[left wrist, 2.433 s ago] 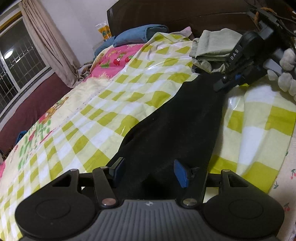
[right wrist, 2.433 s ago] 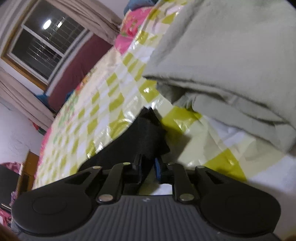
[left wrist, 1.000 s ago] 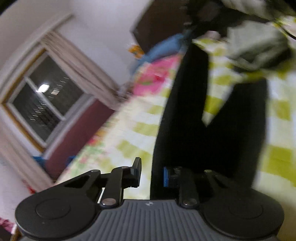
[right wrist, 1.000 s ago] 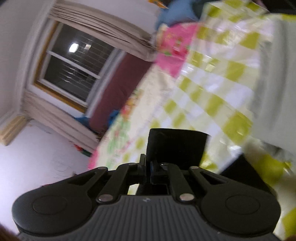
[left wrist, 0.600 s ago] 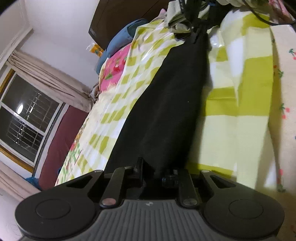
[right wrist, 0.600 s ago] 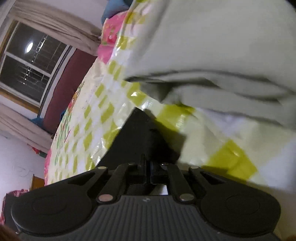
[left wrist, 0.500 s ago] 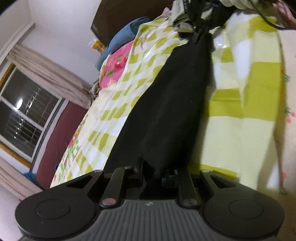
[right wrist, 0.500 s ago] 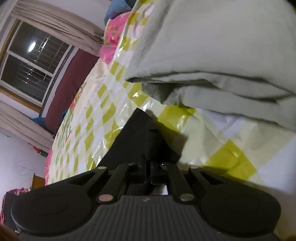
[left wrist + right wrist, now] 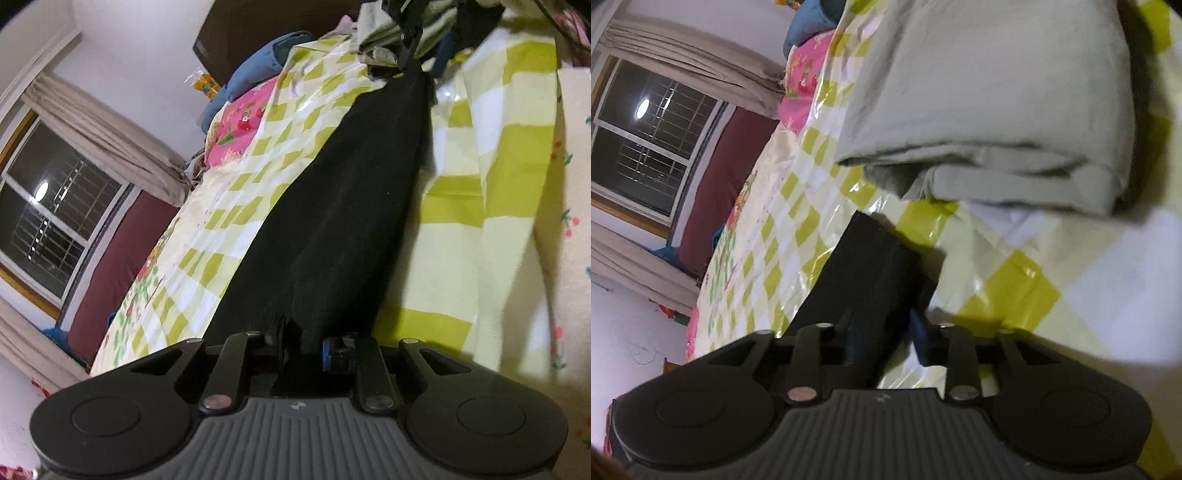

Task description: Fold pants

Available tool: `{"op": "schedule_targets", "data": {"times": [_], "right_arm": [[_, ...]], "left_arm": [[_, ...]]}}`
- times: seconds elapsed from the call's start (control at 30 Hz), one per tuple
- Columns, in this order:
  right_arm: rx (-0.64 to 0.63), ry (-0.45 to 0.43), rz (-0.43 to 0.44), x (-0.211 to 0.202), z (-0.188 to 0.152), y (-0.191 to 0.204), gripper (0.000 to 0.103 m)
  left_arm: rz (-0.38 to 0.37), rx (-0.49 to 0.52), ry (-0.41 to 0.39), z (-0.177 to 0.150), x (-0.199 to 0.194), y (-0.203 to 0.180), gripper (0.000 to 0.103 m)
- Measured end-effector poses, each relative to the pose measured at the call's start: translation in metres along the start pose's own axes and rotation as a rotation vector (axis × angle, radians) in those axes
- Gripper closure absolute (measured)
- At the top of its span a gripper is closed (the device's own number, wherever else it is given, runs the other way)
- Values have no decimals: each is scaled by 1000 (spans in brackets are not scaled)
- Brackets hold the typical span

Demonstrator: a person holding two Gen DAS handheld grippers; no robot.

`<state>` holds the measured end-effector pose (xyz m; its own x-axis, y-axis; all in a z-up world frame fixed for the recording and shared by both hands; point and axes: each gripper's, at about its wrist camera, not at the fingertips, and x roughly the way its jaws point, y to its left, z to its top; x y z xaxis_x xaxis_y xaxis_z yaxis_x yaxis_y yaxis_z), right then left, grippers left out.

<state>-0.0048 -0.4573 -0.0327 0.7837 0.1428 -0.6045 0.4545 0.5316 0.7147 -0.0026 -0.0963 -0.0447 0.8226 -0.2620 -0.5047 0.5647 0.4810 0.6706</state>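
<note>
Black pants (image 9: 343, 206) are lying lengthwise on the checked sheet (image 9: 509, 170), doubled leg on leg. Left gripper (image 9: 301, 341) is clenching the near end, keeping it flat. Right gripper (image 9: 884, 338) has just been opening, releasing the far end beside folded grey clothes (image 9: 990, 110).

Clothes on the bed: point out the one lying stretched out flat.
The black pants, laid long across the checked cover; the grey garment sits folded, the blue one bundled.
</note>
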Motion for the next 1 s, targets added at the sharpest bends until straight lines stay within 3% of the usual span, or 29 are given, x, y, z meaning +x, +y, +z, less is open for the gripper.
{"op": "schedule_targets", "data": {"times": [0.2,0.27,0.37,0.43,0.47,0.5,0.53,0.57,0.67,0.77,0.87,0.93,1.0], "right_arm": [[-28,84,-3,23,-12,17,53],[-44,84,-29,30,-16,21,49],[-4,58,-6,45,-18,23,33],[5,29,0,53,-22,27,32],[8,15,7,55,-24,28,42],[33,15,18,55,-26,27,74],[74,39,49,57,-27,23,88],[101,50,78,58,-28,20,93],[131,45,105,56,-24,10,94],[185,27,186,45,-14,12,95],[64,-61,250,13,-5,37,95],[35,-81,207,9,-1,35,96],[38,-19,53,30,3,20,90]], "left_arm": [[18,-69,1,-9,-17,4,58],[16,-106,8,-14,-19,6,57],[14,-143,18,-19,-18,10,57],[10,-166,19,-19,-18,14,56],[1,-179,22,-18,-18,16,56],[-7,-189,27,-19,-17,18,56],[-11,-193,31,-19,-17,18,56],[-14,-194,32,-19,-18,18,56],[-26,-189,40,-20,-17,18,56],[-17,-175,26,-16,-21,21,56],[-7,-188,-9,-8,-30,27,55],[-25,-184,13,-8,-24,22,54],[-58,-193,60,-15,-12,12,54]]}}
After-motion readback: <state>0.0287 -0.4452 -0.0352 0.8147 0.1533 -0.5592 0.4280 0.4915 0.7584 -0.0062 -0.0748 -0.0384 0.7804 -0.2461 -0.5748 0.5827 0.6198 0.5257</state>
